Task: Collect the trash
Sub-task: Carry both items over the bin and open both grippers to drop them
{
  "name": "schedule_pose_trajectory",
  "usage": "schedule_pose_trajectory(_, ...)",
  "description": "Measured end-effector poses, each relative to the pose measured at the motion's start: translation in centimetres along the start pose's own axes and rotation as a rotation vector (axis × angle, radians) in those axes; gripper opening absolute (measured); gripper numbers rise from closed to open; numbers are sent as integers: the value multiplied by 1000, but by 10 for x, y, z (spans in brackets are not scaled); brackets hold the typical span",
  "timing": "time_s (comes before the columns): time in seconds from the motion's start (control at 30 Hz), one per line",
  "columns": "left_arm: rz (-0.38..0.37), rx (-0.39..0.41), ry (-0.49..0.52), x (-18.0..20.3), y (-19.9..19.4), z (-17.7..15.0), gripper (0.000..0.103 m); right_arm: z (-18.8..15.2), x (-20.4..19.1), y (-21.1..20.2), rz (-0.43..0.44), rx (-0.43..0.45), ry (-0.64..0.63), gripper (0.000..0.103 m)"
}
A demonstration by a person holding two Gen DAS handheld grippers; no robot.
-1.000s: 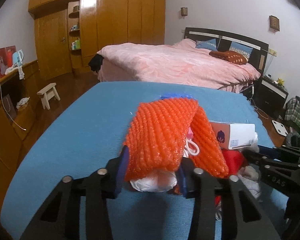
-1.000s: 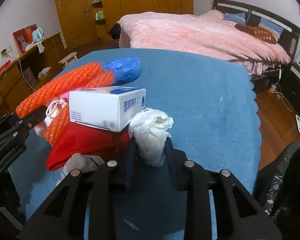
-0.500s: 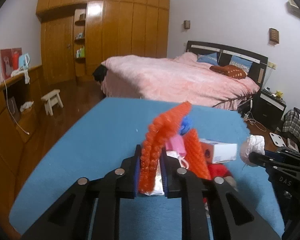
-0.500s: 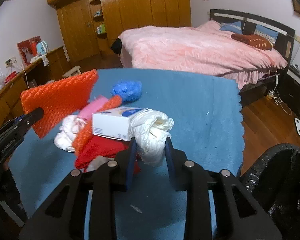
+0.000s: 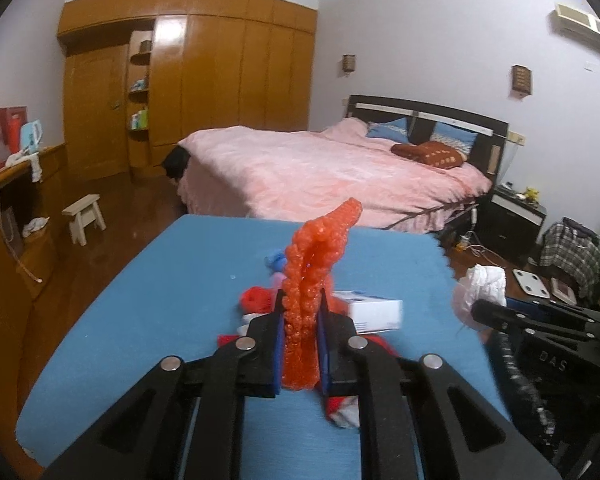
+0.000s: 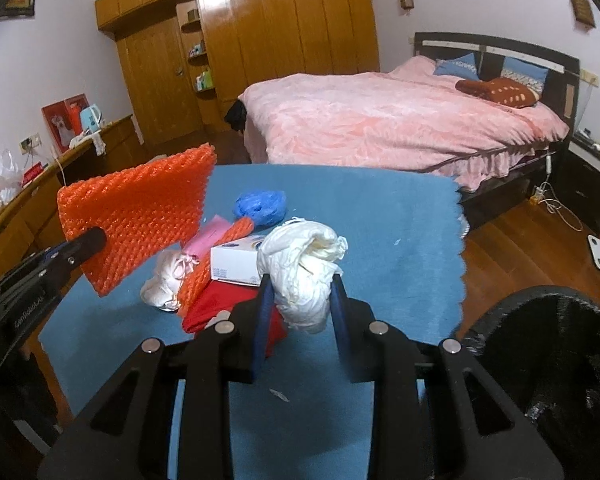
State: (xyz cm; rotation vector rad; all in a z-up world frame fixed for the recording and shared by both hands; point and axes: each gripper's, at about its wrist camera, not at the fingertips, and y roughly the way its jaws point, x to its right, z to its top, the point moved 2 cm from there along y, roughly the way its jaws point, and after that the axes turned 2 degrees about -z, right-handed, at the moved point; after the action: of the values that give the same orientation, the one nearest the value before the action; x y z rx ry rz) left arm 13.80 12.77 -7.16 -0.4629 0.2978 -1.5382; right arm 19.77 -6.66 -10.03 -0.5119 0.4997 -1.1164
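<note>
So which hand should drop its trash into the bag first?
Probably the right. The right gripper, clamped on the crumpled white plastic wad, has the black bin bag just beside it; the left gripper, clamped on the orange bubble-wrap sheet, sits across the blue table.

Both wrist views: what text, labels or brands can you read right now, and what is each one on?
"DAS": on the body of the right gripper, seen from the left wrist.
Pale lettering on the left gripper body, seen from the right wrist: too blurred to read.
Print on the white box: too small to read.
Red poster on the sideboard: no legible text.
</note>
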Motion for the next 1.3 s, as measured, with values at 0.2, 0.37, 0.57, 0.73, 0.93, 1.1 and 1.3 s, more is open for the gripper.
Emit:
schedule_pose_trajectory(0.2, -79, -9, 41, 41, 0, 3, 13, -2, 28, -33, -58, 32, 32, 28)
schedule_pose_trajectory(0.37, -163, -23, 79, 83, 2, 3, 13, -8, 59, -62, -120, 54, 61, 28)
schedule_pose_trajectory(0.57, -257, -46, 119, 130, 6, -2, 13, -28, 102, -92, -213, 58, 106, 28)
schedule_pose_trajectory(0.73, -344, -65, 149, 173, 8, -7, 13, -49, 142, -113, -301, 43, 158, 28)
schedule_pose_trajectory(0.93, -445, -85, 193, 229, 15, -14, 13, -70, 178, -128, -387, 28, 205, 28)
schedule_pose_trajectory(1.1, -507, -124, 218, 255, 23, -24, 14, -85, 200, -130, -430, 10, 230, 28)
schedule_pose_trajectory(1.3, -557, -172, 221, 265, 34, -33, 56, -102, 218, -130, -474, -14, 265, 40)
